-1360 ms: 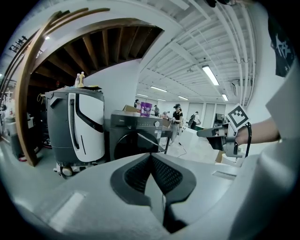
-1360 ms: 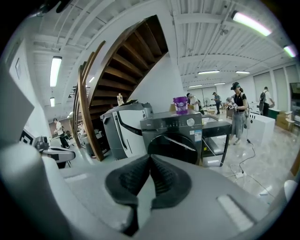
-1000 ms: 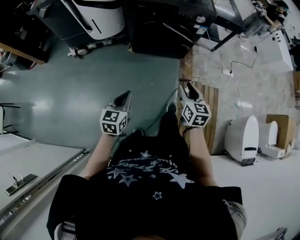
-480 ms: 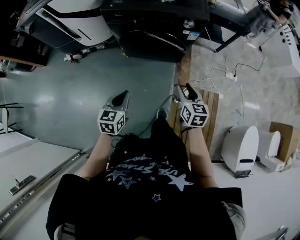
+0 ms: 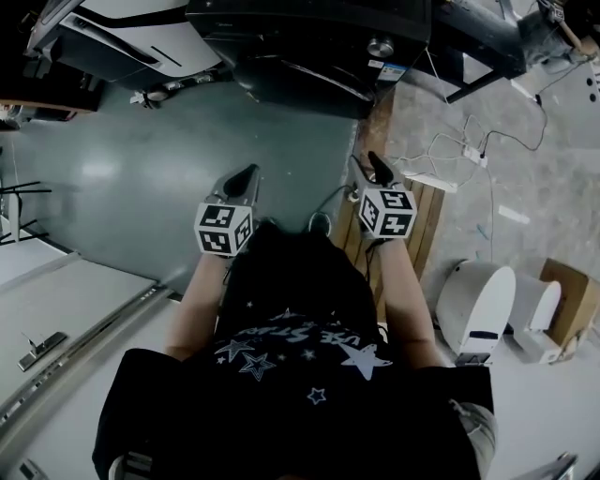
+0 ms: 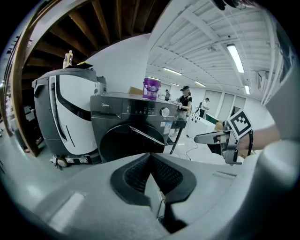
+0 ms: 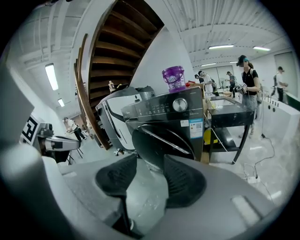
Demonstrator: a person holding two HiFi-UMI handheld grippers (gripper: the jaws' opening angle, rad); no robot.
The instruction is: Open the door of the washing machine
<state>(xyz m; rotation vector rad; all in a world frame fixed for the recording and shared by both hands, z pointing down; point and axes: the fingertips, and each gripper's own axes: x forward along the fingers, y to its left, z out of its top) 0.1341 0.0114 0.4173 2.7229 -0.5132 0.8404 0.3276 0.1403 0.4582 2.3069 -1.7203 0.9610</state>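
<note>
The dark front-loading washing machine stands ahead of me, its round door shut. In the left gripper view the machine and door sit beyond my left gripper, whose pads meet at the tips with nothing held. My right gripper is open a little, and the door shows through the gap. In the head view the left gripper and right gripper hover over the floor, both well short of the machine. A purple bottle stands on top.
A white and grey appliance stands left of the machine, a black metal table frame to its right. Cables and a power strip, a wooden pallet, white housings and a cardboard box lie at right. People stand far off.
I have stepped closer to the washing machine, which sits larger and lower in the head view. Both grippers rose slightly with me and kept their states.
</note>
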